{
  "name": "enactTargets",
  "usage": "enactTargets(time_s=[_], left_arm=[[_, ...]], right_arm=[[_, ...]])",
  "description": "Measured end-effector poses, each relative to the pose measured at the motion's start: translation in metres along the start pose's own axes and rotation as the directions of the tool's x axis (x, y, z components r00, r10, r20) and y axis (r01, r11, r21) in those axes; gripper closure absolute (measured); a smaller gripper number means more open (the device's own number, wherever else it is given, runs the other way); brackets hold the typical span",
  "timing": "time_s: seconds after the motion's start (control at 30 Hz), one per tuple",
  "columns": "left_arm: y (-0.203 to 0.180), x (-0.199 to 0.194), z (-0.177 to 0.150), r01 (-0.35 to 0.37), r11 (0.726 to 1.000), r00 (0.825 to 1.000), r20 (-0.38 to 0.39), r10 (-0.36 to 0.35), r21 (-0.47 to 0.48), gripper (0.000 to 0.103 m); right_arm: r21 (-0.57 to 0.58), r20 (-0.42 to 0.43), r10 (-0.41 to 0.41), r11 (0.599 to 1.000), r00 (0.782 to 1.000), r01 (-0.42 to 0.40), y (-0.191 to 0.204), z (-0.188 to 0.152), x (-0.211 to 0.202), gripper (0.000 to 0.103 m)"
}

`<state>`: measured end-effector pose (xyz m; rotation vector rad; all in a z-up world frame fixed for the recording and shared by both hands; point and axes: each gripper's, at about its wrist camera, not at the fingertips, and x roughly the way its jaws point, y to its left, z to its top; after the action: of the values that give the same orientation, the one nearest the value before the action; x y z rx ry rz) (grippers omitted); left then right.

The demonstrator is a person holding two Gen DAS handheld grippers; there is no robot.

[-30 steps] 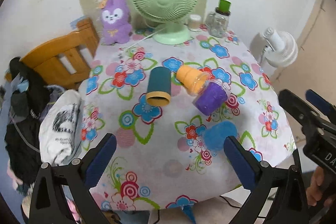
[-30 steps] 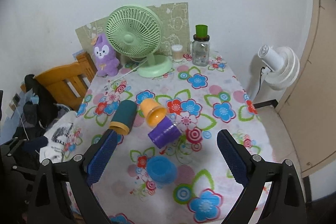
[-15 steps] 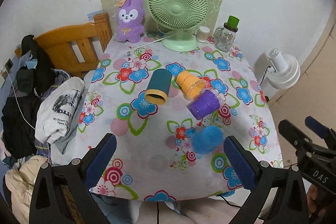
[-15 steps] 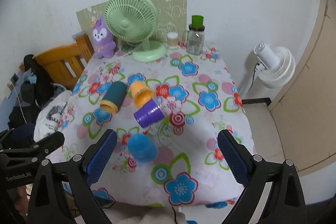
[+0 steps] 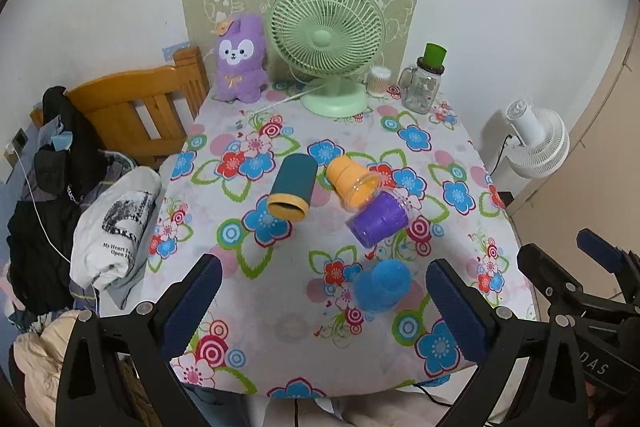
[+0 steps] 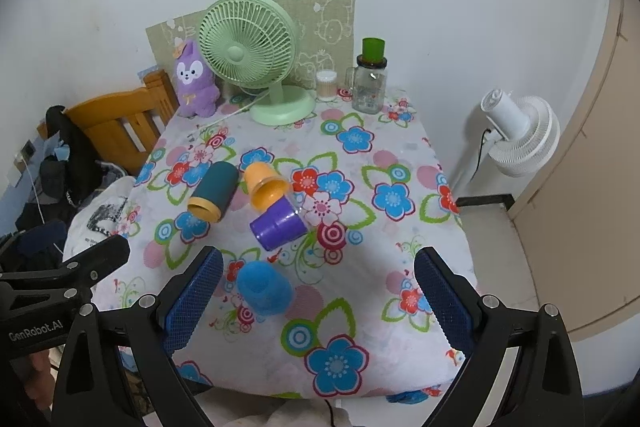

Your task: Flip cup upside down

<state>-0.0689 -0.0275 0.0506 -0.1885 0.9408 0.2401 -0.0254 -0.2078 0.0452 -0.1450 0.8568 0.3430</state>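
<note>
Several cups sit on the floral tablecloth (image 5: 400, 155). A dark teal cup (image 5: 293, 186) (image 6: 214, 191), an orange cup (image 5: 351, 179) (image 6: 264, 185) and a purple cup (image 5: 379, 219) (image 6: 280, 223) lie on their sides mid-table. A blue cup (image 5: 382, 285) (image 6: 263, 287) stands upside down near the front edge. My left gripper (image 5: 324, 307) is open and empty, above the front edge. My right gripper (image 6: 318, 301) is open and empty, to its right; it also shows in the left wrist view (image 5: 568, 267).
At the back stand a green desk fan (image 5: 326, 39), a purple plush toy (image 5: 240, 63), a small white jar (image 5: 379, 81) and a glass jar with green lid (image 5: 425, 83). A wooden chair (image 5: 132, 115) with clothes stands left. A white floor fan (image 6: 516, 131) stands right.
Both grippers have pulled back and up from the table, so more of it shows. The cups have not moved. Both grippers stay open.
</note>
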Motion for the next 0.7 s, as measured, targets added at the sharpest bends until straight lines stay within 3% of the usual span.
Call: enactTargets(time_s=[0.7], left_arm=[[0.002,0.006,0.012,-0.033,0.999,0.999,0.019,0.032,0.043,0.0]], right_arm=[[-0.006,-0.004,-0.011,1.0,1.0,0.011,0.004,0.007,0.007,0.005]])
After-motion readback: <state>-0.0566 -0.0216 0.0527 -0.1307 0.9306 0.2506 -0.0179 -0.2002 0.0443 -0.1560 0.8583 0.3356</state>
